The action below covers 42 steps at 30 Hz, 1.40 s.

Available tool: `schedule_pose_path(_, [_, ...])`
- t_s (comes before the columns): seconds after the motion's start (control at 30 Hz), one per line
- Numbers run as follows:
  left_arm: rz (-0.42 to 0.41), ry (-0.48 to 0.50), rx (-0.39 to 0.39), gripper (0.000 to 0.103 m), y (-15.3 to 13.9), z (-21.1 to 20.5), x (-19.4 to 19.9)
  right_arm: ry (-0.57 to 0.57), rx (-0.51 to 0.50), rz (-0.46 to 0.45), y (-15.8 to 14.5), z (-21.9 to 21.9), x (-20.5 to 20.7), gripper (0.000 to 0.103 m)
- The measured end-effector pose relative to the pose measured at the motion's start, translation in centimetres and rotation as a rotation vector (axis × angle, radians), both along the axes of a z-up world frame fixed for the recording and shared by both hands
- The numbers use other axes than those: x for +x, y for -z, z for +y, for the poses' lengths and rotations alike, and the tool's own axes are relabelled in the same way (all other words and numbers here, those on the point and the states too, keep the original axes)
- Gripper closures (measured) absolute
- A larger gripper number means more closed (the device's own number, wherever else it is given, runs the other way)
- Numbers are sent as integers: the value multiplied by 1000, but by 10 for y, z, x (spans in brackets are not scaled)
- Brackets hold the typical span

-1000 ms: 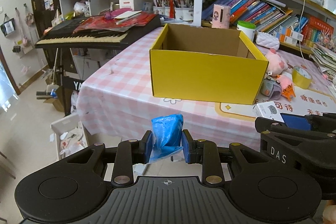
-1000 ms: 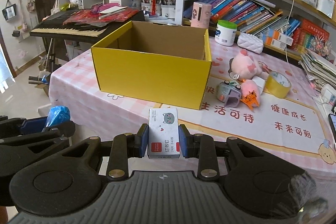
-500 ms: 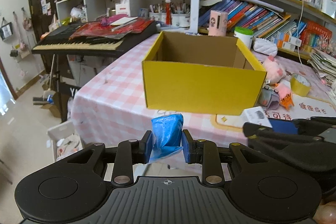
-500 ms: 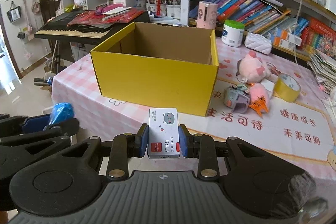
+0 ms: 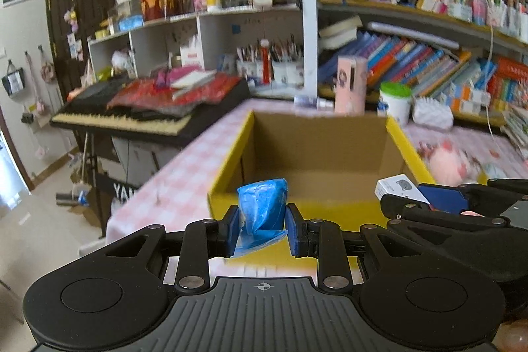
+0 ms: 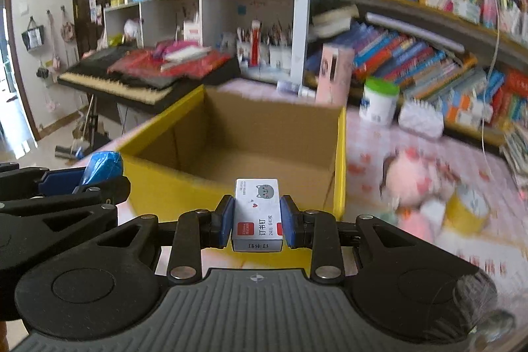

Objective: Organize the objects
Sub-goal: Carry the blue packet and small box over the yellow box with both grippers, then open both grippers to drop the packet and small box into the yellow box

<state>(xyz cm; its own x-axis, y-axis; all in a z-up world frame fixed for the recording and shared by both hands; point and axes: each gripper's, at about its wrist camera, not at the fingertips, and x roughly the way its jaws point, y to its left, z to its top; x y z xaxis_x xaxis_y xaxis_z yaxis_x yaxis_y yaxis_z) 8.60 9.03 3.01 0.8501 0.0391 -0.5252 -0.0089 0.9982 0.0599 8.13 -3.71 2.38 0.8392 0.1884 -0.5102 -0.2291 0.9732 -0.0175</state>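
My left gripper (image 5: 262, 228) is shut on a blue plastic-wrapped packet (image 5: 263, 208), held just over the near wall of the open yellow cardboard box (image 5: 316, 154). My right gripper (image 6: 256, 225) is shut on a small white staple box (image 6: 257, 215) with a grey cat print, also at the near rim of the yellow box (image 6: 250, 150). The box inside looks empty. Each gripper shows in the other's view: the right one (image 5: 425, 197) at the right edge, the left one (image 6: 82, 178) at the left edge.
The box stands on a pink checked tablecloth (image 5: 184, 174). To its right lie a pink plush toy (image 6: 415, 177) and a yellow tape roll (image 6: 467, 210). Behind are a pink carton (image 6: 333, 73), a green-lidded jar (image 6: 378, 101), bookshelves and a keyboard (image 5: 132, 114) at the left.
Both grippers have moved forward and up towards the yellow box, which now fills the middle of both views. Both still hold their objects.
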Motion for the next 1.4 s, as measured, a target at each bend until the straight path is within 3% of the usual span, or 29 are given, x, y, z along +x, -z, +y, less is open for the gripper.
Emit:
schedule_pose_path(0.17, [-17,-1,19,76,-5,-9,42,-1,11,-18,-4,-7,46,74])
schedule_pose_path(0.43, [109,-11,54,76,21,-15,91,-110,-57,132,31,-3,101,74])
schedule_pose_path(0.7, [184,-24,46,76,41,-19,111,-270,-98,218,48,-7,133,75])
schedule_pose_path(1.03, [233,-39,36,75,54,-22,132,-383,-100,250,48,-11,161,75])
schedule_pose_path(1.23, [240,-39,28,73,56,-24,133,-371,-106,239,48,-10,159,74])
schedule_pose_path(1.33, [221,-55,22,67,50,-23,128,-348,-109,202,45,-11,153,70])
schedule_pose_path(1.4, [197,-76,31,63,45,-21,122,-330,-105,178,40,-11,147,62])
